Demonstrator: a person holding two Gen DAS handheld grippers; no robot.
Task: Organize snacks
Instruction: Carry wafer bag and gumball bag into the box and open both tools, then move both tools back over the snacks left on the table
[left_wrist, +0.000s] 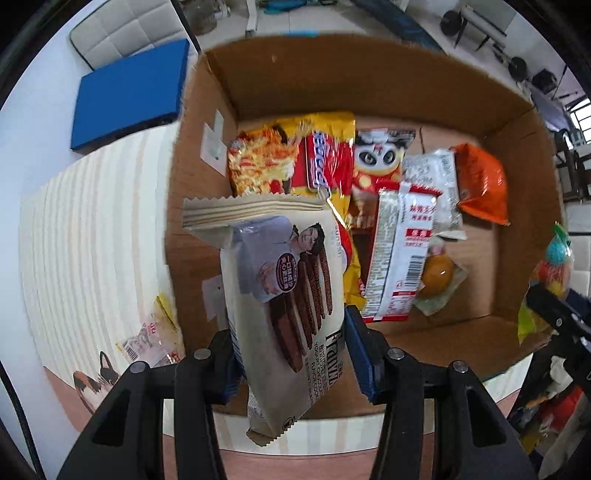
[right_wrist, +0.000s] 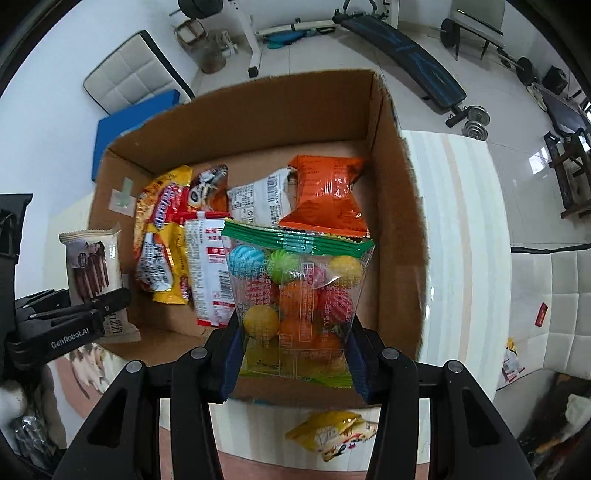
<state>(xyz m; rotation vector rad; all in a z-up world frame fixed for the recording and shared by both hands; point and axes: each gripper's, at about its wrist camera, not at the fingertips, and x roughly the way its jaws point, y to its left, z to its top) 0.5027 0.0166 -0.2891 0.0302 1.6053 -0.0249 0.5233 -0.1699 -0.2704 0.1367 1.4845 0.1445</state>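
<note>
Tools grip cookie pack (left_wrist: 291, 295) | candy bag (right_wrist: 295, 295) | box (right_wrist: 258, 122) contents partly hidden

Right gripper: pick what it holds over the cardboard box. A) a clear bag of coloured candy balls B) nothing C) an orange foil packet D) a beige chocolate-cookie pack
A: the right gripper pinches the clear bag of coloured candy balls between its pads, above the cardboard box.

Both wrist cameras look steeply down, close above 1 cardboard box (left_wrist: 369, 81).
</note>
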